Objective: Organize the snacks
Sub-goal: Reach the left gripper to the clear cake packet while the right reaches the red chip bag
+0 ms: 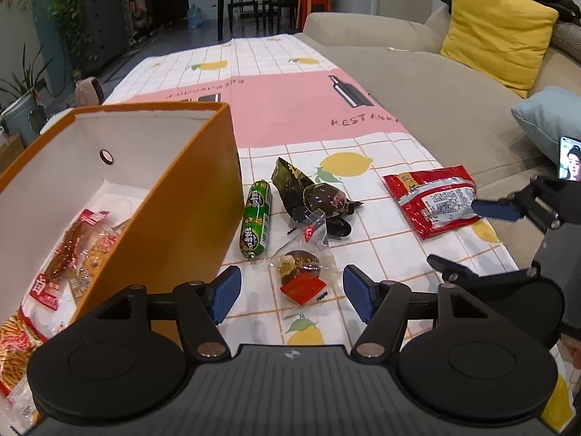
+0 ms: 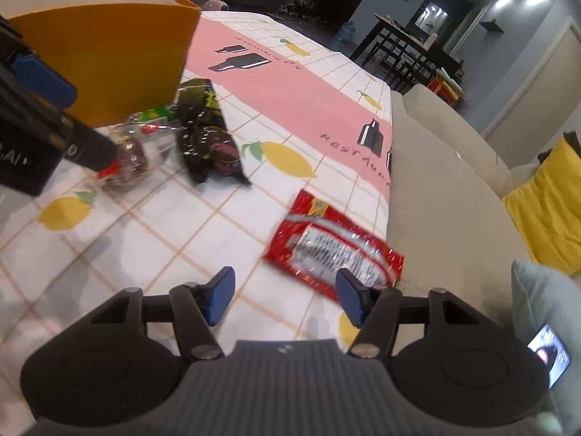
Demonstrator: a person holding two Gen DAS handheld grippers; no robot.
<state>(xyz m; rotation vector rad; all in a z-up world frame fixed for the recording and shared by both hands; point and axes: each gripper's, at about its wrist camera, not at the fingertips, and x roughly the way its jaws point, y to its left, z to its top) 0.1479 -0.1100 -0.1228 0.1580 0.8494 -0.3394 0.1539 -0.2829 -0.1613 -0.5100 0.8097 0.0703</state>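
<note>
An orange box (image 1: 189, 196) stands at the left of the table and holds several snack packets (image 1: 72, 254). Beside it lie a green sausage (image 1: 257, 219), a dark wrapped snack (image 1: 308, 190) and a clear-wrapped round snack (image 1: 299, 272). My left gripper (image 1: 292, 292) is open, its blue pads either side of the round snack, just above it. A red packet (image 1: 434, 201) lies at the right table edge. My right gripper (image 2: 285, 296) is open, its right fingertip over the near edge of the red packet (image 2: 334, 247). The box (image 2: 109, 51) also shows there.
The table has a lemon-and-pink patterned cloth (image 1: 290, 109). A beige sofa (image 1: 435, 83) runs along its right side with a yellow cushion (image 1: 497, 32) and a pale blue cushion (image 1: 548, 120). A phone (image 1: 570, 161) is lit at the right.
</note>
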